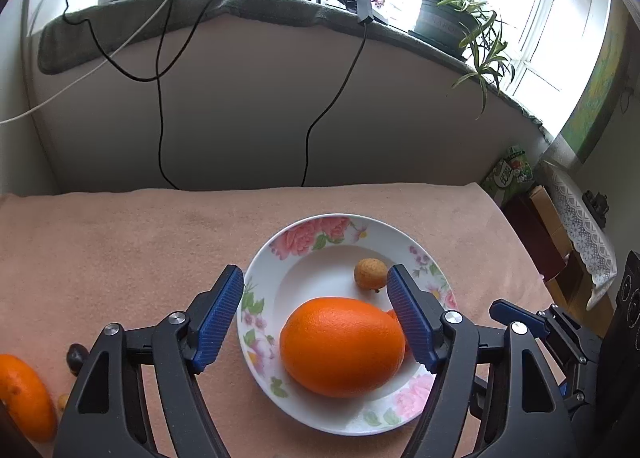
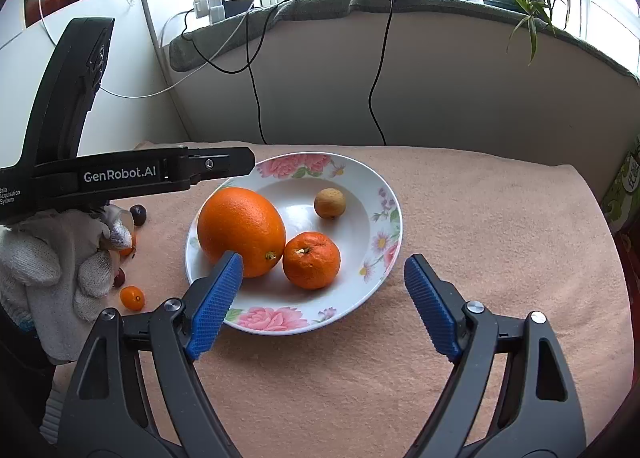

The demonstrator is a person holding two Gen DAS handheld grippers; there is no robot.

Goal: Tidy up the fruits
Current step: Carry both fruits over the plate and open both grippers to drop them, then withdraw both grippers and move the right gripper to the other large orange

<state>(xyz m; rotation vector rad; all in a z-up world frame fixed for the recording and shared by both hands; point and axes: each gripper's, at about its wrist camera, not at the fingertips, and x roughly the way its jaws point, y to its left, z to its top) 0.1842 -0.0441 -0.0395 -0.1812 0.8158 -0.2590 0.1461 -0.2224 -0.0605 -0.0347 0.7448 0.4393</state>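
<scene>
Both grippers open, nothing held — left gripper (image 1: 316, 314) hovers over the big orange (image 2: 241, 231), right gripper (image 2: 324, 302) over the plate's (image 2: 384, 193) near rim. Plate holds orange, mandarin (image 2: 311, 260) touching it, small brown fruit (image 2: 329, 203) behind. Loose small fruits (image 2: 132, 297) lie left on the peach-covered table (image 2: 480, 217), by the gloved hand (image 2: 60, 270).

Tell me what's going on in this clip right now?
A person in white knit gloves is sorting fruit onto a floral plate with two handheld grippers. Both the left gripper and right gripper are open and hold nothing. The plate holds a large orange, a tangerine and a small brown fruit. Several small fruits are off the plate, on the peach cloth.
</scene>
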